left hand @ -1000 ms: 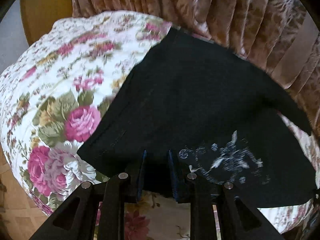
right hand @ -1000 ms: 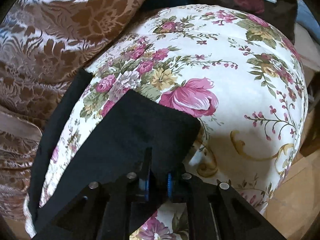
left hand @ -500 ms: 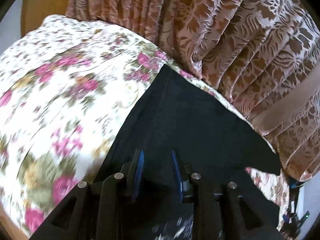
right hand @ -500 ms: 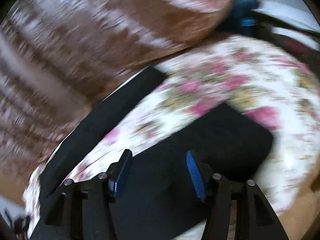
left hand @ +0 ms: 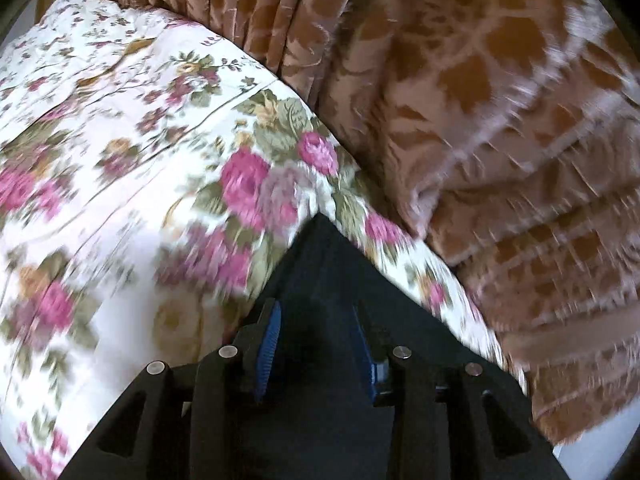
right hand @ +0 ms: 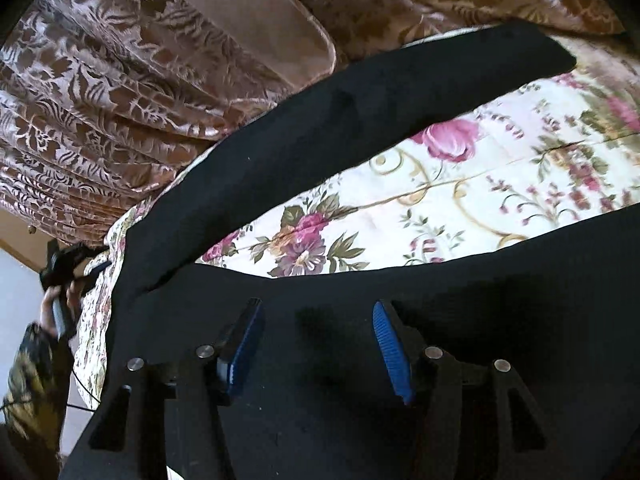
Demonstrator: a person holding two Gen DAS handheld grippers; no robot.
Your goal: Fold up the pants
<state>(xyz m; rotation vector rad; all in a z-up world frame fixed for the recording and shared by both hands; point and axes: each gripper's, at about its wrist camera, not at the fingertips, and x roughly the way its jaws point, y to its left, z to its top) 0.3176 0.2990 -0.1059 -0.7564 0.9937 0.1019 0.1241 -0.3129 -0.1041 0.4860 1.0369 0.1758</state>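
Where brown curtains point(left hand: 460, 80) hang, a floral bedspread point(left hand: 120, 160) carries black pants point(right hand: 360, 120).

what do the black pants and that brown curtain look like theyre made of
Black pants: matte, soft woven or knit cloth, probably cotton; no sheen, limp drape. Brown curtain: looks like jacquard or burnout velvet, its leaf pattern glossy against a darker ground, in heavy pleats.

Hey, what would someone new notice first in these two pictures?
The black pants stand out, spread across the rose-patterned bedcover, one leg angling up toward the brown curtain. Each tool's blue pads sit open over the dark cloth: left tool, right tool.
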